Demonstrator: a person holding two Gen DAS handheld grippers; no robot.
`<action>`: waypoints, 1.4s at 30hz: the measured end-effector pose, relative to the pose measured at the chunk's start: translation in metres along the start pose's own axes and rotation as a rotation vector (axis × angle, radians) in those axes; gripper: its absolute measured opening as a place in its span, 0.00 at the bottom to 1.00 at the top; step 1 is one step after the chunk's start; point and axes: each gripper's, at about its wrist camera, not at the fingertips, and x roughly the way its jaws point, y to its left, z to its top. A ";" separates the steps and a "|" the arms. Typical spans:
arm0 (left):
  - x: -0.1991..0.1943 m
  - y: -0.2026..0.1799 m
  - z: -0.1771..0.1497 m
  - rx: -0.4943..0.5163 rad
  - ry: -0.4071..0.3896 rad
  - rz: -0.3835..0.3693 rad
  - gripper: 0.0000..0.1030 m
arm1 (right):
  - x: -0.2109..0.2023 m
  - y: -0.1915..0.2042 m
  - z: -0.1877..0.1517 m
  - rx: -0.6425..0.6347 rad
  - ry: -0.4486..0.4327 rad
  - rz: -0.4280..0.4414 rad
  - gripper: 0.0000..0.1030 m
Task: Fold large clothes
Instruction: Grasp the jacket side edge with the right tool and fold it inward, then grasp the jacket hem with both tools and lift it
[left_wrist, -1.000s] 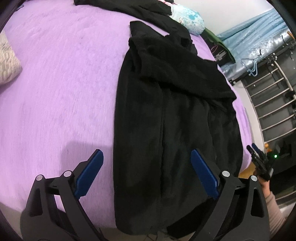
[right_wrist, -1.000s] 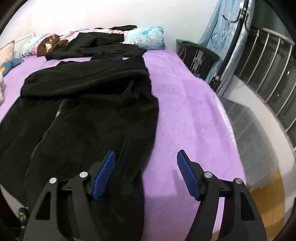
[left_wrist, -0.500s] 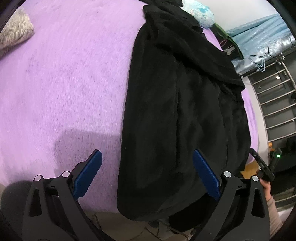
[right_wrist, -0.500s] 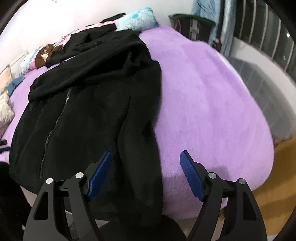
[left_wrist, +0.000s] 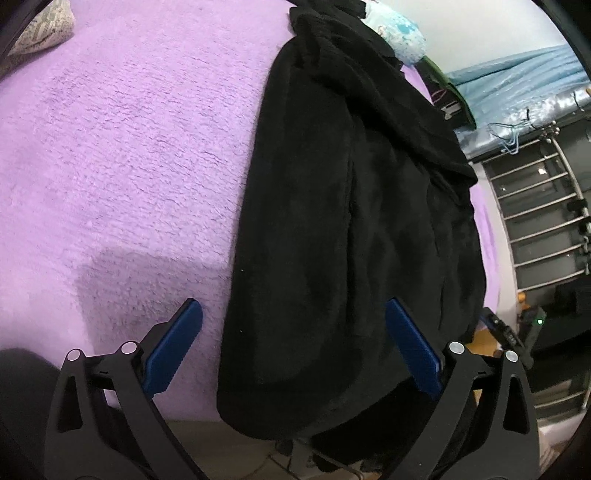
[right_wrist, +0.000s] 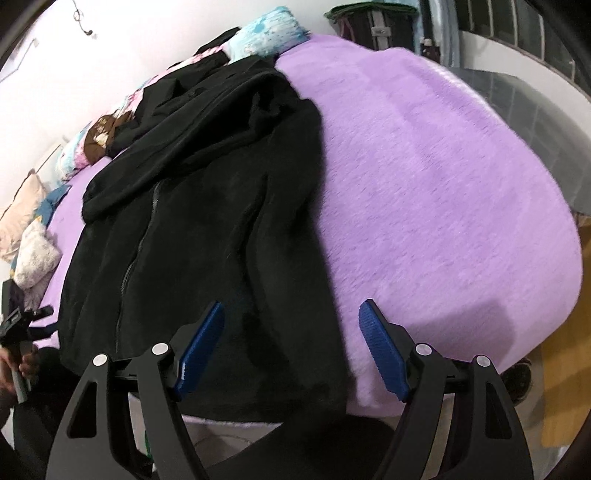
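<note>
A large black fleece jacket (left_wrist: 332, 221) lies lengthwise on the purple bed cover (left_wrist: 129, 166), with its hem hanging over the near edge. In the right wrist view its zipper (right_wrist: 136, 258) runs down the front, and the hood is bunched at the far end. My left gripper (left_wrist: 291, 343) is open just above the hem, its fingers straddling the jacket's left edge. My right gripper (right_wrist: 291, 347) is open too and straddles the jacket's right edge near the hem (right_wrist: 295, 369). Neither gripper's pads press on the cloth.
More black clothes (right_wrist: 192, 85) and patterned pillows (right_wrist: 266, 33) lie at the head of the bed. Light cushions (right_wrist: 33, 254) sit at its left side. A dark bin (right_wrist: 373, 22), a blue curtain (left_wrist: 517, 81) and a metal railing (left_wrist: 546, 221) stand beyond the bed's right side.
Both grippers have come down and closer to the near edge of the bed, so the hem now sits right between the fingers. The jacket has not moved.
</note>
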 end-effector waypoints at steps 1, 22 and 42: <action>0.002 -0.001 0.000 0.001 0.007 -0.005 0.93 | 0.003 0.002 -0.002 -0.010 0.009 0.005 0.73; 0.012 0.001 -0.005 0.007 0.036 0.030 0.57 | 0.001 0.008 -0.014 0.022 0.053 -0.069 0.13; 0.002 -0.014 0.000 0.020 0.077 0.070 0.09 | -0.030 0.027 0.001 0.001 -0.002 0.014 0.11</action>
